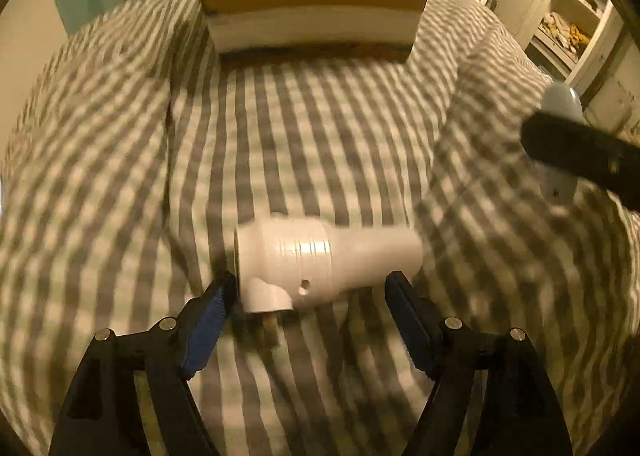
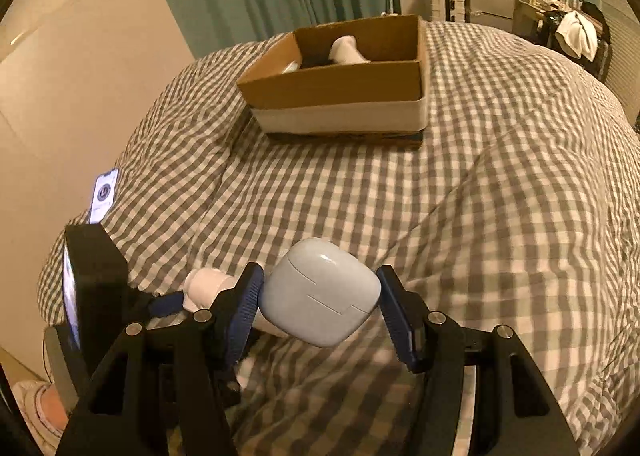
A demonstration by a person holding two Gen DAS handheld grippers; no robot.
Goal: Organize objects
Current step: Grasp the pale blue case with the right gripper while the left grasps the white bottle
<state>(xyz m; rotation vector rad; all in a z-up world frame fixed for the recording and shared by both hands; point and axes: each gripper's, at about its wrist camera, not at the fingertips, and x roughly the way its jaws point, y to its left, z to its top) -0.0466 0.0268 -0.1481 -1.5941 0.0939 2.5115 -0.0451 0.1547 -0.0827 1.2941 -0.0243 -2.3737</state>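
A white hair-dryer-shaped plastic device [image 1: 320,260] lies on its side on the checked bedcover [image 1: 320,136]. My left gripper [image 1: 310,282] hangs over it, open, with one blue-padded finger at each end and neither pad pressing on it. My right gripper [image 2: 320,276] is shut on a pale blue-grey earbud case [image 2: 320,292] and holds it above the bed. In the left wrist view that case [image 1: 560,104] shows at the right edge. The right wrist view shows the white device [image 2: 208,284] at lower left. An open cardboard box [image 2: 332,88] sits farther up the bed.
The box holds a white object [image 2: 346,50] and something darker. A lit phone [image 2: 105,194] lies at the bed's left edge by a beige wall. Green curtains hang behind the box. Shelves [image 1: 568,28] and cluttered furniture stand to the right of the bed.
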